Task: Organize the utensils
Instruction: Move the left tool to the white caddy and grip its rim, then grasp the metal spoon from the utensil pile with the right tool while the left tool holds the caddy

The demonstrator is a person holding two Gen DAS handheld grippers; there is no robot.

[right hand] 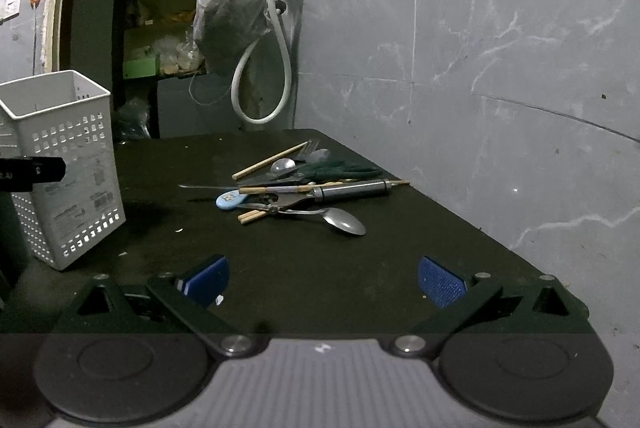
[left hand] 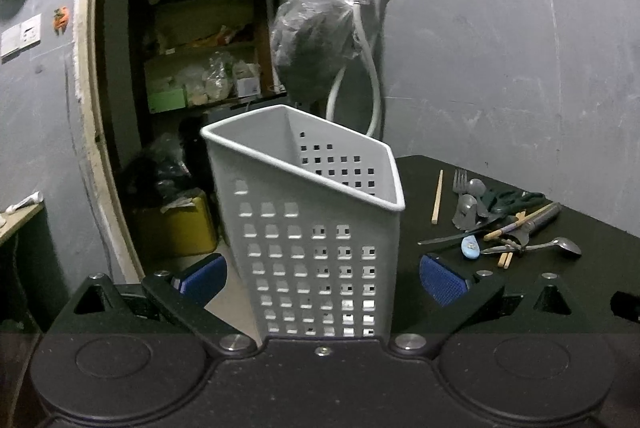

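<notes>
Left claw (left hand: 322,278) straddles caddy (left hand: 312,228) (untouched) — right claw (right hand: 322,278) agape

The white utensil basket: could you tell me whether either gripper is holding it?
Neither. The left gripper straddles the white utensil basket, pads apart from its walls; the right gripper is open.

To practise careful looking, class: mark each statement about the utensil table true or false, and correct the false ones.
1. The white basket already holds several spoons. False: what shows of its inside is empty.
2. The utensils lie in a loose pile on the dark table. True.
3. The right gripper is shut on a spoon. False: its jaws are open, holding nothing.
4. The basket stands between the open jaws of the left gripper. True.
5. The basket is tipped over on its side. False: it stands with its opening up, leaning a little.
</notes>
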